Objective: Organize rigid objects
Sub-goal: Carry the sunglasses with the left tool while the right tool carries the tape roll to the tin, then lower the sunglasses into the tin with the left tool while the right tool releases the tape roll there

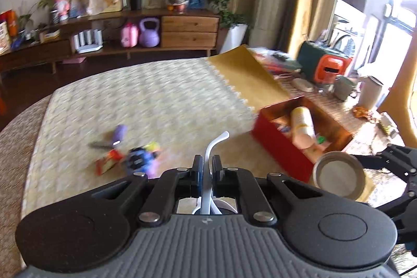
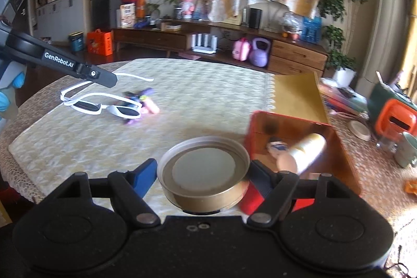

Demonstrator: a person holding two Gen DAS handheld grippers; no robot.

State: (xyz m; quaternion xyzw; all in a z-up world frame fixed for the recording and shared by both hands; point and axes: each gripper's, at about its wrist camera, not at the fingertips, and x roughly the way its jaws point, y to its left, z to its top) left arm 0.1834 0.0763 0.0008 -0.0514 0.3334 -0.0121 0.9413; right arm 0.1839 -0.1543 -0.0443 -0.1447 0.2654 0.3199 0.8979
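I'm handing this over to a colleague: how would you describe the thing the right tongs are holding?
Start at the red box on the patterned table cloth. Just left of its near corner, the right tongs grip a shallow round gold tin by its sides. It is the only metal dish there; the toys and white sunglasses lie farther back.

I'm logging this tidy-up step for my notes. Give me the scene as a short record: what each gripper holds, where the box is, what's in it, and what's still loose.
left gripper: shut on the arm of the white sunglasses
right gripper: shut on the round metal tin, its open side facing the camera
red box: open, on the table to the right of the tin
box contents: a cream bottle lying on its side, plus small items too blurred to name
loose on the cloth: a small pile of toys, blurred
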